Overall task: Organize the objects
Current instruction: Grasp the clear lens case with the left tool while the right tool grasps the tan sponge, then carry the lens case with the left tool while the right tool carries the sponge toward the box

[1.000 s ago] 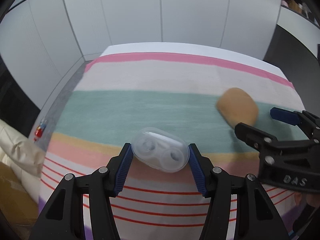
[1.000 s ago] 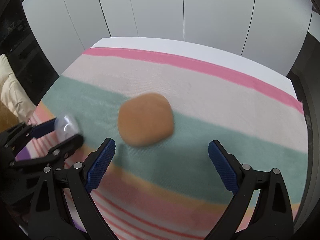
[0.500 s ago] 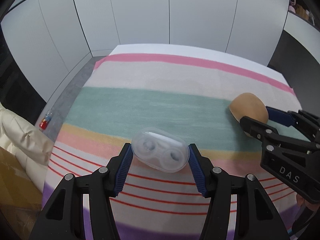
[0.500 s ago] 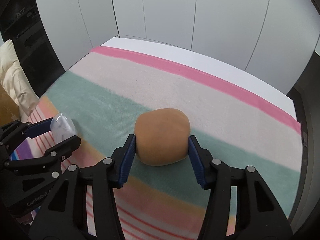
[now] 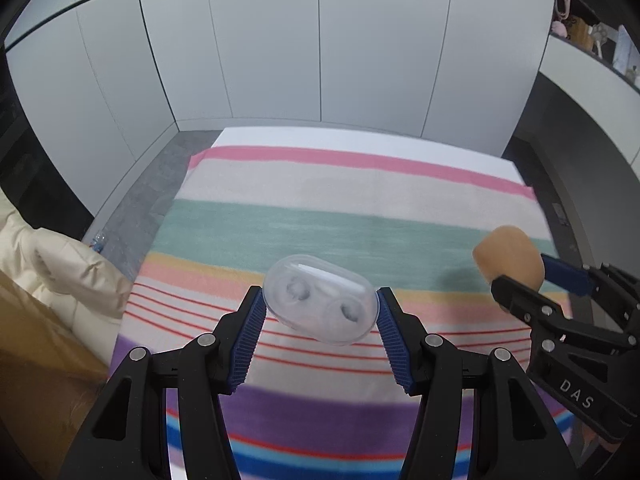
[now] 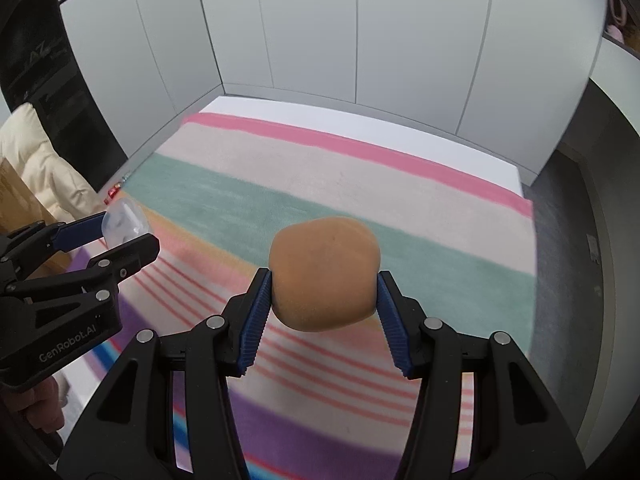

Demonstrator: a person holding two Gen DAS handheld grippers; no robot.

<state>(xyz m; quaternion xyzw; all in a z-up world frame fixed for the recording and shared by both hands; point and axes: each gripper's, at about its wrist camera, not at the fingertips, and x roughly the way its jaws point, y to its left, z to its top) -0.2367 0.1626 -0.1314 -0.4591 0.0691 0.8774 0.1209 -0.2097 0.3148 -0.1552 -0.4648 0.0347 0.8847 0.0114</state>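
Observation:
My left gripper (image 5: 320, 308) is shut on a clear plastic case (image 5: 322, 299) with two round wells, held above the striped blanket (image 5: 320, 224). My right gripper (image 6: 323, 292) is shut on a tan rounded bun-like object (image 6: 324, 272), also lifted off the blanket. In the left wrist view the right gripper (image 5: 532, 276) sits at the right with the tan object (image 5: 508, 256) in it. In the right wrist view the left gripper (image 6: 116, 232) sits at the left with the clear case (image 6: 122, 220) in it.
The striped blanket covers a table with a white far edge (image 5: 360, 136). White wall panels (image 5: 320, 40) stand behind it. A cream padded jacket (image 5: 60, 272) lies at the left over something brown. A small bottle (image 5: 98, 240) lies on the grey floor at the left.
My right gripper closed on the tan object and lifted it off the blanket. Both grippers have pulled back and up from the table; the left still holds the clear case.

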